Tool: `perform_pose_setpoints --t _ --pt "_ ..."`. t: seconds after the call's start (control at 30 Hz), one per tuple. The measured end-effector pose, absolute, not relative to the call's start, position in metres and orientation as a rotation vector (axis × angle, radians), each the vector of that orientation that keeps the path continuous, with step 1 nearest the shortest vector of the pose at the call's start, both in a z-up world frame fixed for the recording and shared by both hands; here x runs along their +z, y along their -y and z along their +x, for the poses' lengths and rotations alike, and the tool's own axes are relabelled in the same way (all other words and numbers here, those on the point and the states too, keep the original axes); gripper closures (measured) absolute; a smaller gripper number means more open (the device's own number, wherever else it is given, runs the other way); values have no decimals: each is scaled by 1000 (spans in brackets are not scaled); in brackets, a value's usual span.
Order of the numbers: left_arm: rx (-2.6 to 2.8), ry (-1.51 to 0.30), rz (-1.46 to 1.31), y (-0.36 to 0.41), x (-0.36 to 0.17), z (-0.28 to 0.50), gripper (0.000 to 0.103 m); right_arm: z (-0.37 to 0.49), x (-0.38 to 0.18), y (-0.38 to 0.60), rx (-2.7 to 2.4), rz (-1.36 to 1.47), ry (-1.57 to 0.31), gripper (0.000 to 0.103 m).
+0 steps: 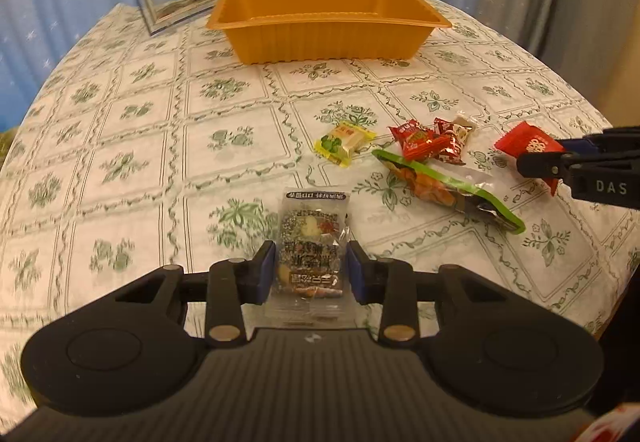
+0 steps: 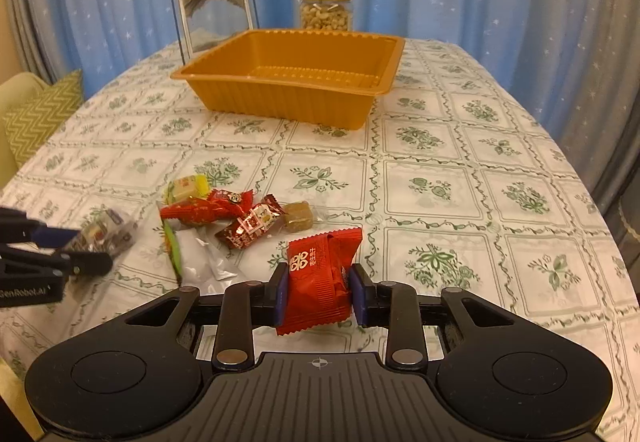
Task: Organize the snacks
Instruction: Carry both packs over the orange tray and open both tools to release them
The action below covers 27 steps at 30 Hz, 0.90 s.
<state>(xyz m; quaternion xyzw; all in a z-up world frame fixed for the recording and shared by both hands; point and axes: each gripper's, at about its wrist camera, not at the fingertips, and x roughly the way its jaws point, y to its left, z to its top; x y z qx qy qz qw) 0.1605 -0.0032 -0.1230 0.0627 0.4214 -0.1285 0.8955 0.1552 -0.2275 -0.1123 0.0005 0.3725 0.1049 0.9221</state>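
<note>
Left gripper (image 1: 311, 268) clamped on clear snack packet (image 1: 310, 242); print blurred; right gripper (image 2: 320, 292) clamped on red packet (image 2: 322, 278), lower edge cut off; cushion (image 2: 40, 114) appears in right view only; orange tray (image 2: 296, 82) holds nothing; loose candies (image 2: 224, 210) between.

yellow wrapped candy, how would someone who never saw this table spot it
Start at the orange tray, then come toward the loose snack pile on the floral tablecloth. The yellow wrapped candy lies at the pile's left edge, the only yellow wrapper beside red ones.
</note>
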Motion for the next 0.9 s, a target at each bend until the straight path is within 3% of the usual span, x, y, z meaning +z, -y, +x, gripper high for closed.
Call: perform_pose_setpoints --t 0.9 --pt "-175 -794 28 15 -64 107 70 95 -63 223 218 70 -673 71"
